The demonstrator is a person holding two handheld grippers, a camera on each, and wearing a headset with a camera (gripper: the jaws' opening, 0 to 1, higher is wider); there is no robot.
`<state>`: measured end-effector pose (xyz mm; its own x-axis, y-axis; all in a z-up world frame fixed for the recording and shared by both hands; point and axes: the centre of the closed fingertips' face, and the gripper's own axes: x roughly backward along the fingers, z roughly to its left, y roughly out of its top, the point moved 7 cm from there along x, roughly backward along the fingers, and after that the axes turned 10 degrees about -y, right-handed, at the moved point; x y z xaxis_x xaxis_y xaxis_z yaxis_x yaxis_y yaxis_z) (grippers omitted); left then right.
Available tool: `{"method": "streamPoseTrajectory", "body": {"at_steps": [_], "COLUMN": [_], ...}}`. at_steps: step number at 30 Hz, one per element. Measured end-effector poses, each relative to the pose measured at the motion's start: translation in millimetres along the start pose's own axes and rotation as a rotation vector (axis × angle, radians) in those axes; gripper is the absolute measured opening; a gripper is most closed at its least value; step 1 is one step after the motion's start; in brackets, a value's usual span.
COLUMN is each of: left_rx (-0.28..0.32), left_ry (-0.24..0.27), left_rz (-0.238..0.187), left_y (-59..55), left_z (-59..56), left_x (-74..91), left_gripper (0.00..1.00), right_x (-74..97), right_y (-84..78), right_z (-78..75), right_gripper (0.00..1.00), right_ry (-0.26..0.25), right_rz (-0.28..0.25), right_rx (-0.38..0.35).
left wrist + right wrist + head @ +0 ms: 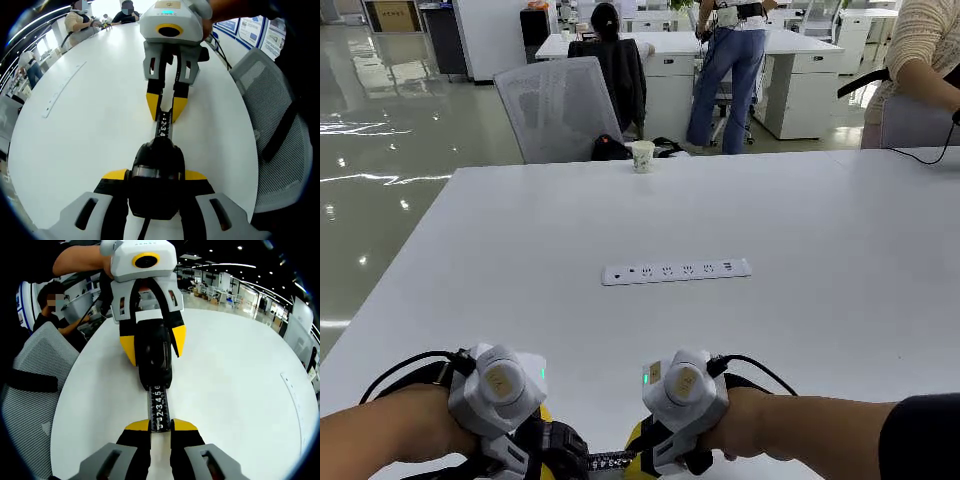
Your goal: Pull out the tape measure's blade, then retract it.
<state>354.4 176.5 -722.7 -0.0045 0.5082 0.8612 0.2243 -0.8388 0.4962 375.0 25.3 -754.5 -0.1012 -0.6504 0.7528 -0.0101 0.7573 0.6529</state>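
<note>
Left gripper view — tape measure between fingers | right gripper pinching blade

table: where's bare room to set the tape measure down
Crowded at the near edge, where the left gripper holds the tape measure and the right gripper its blade. Bare table lies between them and the power strip, on both sides of the strip, and between it and the paper cup.
</note>
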Motion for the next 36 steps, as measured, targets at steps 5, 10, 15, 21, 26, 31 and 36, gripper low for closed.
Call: {"method": "streamPoseTrajectory", "body": {"at_steps": [5, 10, 15, 21, 26, 31, 36], "left_rx": [0.001, 0.001, 0.002, 0.004, 0.006, 0.007, 0.007], "left_ry": [0.0, 0.001, 0.003, 0.005, 0.006, 0.008, 0.007], "left_rz": [0.001, -0.001, -0.001, -0.002, -0.002, -0.003, -0.002], "left_y": [-0.1, -0.3, -0.2, -0.5, -0.9, -1.1, -0.7], "left_z": [1.4, 0.6, 0.9, 0.6, 1.0, 0.0, 0.5], "left_x": [0.0, 0.4, 0.5, 0.7, 0.7, 0.8, 0.7], "left_gripper": [0.34, 0.34, 0.34, 0.34, 0.34, 0.34, 0.34], "right_x": [1.9, 3.7, 5.0, 7.9, 10.9, 13.1, 14.6], "right_y": [-2.3, -4.6, -6.2, -8.6, -10.7, -13.3, -15.2], "right_z": [-1.1, -1.7, -2.0, -2.5, -3.1, -3.4, -3.7], "right_gripper": [0.11, 0.11, 0.11, 0.11, 0.11, 0.11, 0.11], "right_ry": [-0.003, -0.004, -0.005, -0.005, -0.007, -0.01, -0.009], "right_rz": [0.005, 0.008, 0.013, 0.018, 0.022, 0.025, 0.027], "right_rx": [0.01, 0.004, 0.004, 0.001, 0.002, -0.003, -0.005]}}
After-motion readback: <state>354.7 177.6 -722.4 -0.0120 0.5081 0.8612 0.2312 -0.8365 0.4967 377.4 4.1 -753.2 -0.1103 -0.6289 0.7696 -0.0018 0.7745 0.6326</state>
